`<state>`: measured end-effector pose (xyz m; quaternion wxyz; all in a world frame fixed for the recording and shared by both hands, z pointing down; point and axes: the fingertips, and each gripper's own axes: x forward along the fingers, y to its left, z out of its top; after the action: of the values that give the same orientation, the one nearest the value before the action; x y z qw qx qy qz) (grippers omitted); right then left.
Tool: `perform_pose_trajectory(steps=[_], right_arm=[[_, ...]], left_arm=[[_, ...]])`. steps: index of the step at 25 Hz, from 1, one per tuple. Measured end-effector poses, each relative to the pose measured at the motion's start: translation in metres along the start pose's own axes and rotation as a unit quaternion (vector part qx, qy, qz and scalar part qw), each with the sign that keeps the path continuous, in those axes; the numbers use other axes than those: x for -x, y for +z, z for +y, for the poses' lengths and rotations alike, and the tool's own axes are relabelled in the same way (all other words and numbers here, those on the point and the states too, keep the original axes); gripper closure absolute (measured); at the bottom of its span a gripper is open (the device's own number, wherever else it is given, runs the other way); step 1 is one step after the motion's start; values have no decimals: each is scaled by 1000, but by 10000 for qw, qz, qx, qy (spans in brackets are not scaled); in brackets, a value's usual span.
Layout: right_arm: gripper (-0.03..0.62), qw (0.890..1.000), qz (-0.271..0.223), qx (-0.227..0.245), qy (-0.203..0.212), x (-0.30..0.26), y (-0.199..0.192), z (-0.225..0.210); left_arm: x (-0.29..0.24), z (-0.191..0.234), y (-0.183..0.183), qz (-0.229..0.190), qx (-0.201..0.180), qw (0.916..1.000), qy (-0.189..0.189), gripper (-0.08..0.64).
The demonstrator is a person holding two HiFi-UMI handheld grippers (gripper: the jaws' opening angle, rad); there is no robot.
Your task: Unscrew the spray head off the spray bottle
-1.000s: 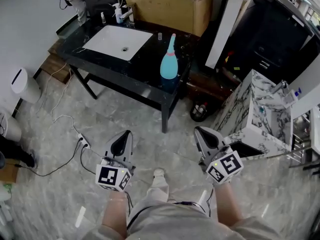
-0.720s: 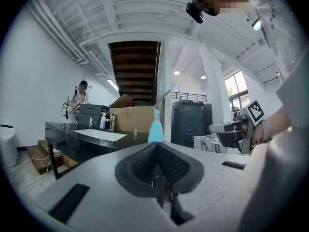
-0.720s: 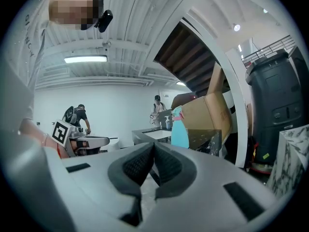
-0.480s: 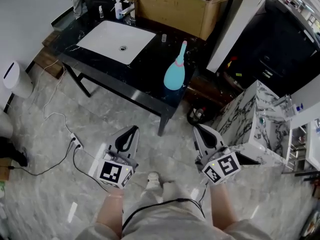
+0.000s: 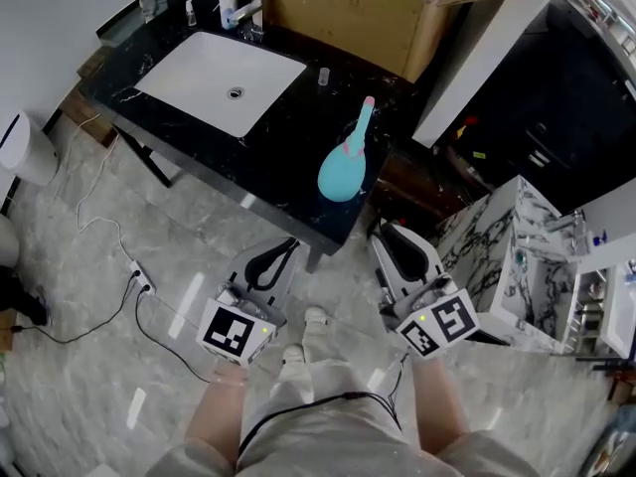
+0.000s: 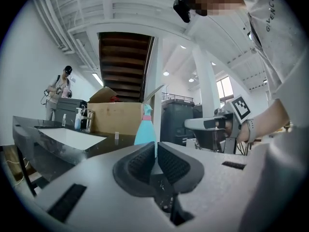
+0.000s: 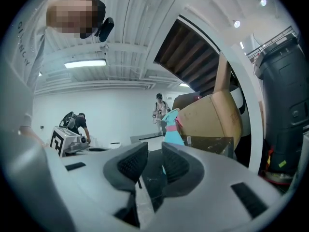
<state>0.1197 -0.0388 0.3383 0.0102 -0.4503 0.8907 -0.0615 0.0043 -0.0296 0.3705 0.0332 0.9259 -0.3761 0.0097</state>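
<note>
facing the untouched spray bottle (image 5: 341, 167), approach step; my left gripper (image 5: 286, 246) is pressed together, right gripper (image 5: 391, 235) has just been opening, empty; next, clasp body and spray head (image 5: 366, 107).

Turquoise spray bottle (image 5: 341, 170), bulbous body tapering to slim neck, pink collar (image 5: 350, 150), spray head (image 5: 367, 107) fitted on top, standing upright near the black counter (image 5: 268, 167) front right corner
</note>
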Motion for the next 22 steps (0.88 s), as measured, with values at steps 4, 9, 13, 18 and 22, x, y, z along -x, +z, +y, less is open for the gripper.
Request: perform_pose_trajectory(steps=[4, 9, 13, 18, 22], right_arm=[[483, 9993, -214, -13, 300, -29, 22, -14], [477, 9971, -382, -147, 644, -56, 38, -29], [449, 9954, -379, -209, 860, -72, 39, -35], [409, 9917, -485, -459, 1095, -85, 43, -38], [362, 9854, -565, -842, 1365, -91, 55, -38]], left_arm=[[-35, 12, 6, 34, 121, 9999, -84, 531], [-78, 23, 8, 113, 87, 9996, -230, 369], [-108, 30, 10, 286, -112, 9988, -381, 249], [-138, 31, 18, 471, -611, 9936, -823, 184], [-152, 30, 15, 722, -725, 9879, -1161, 183]])
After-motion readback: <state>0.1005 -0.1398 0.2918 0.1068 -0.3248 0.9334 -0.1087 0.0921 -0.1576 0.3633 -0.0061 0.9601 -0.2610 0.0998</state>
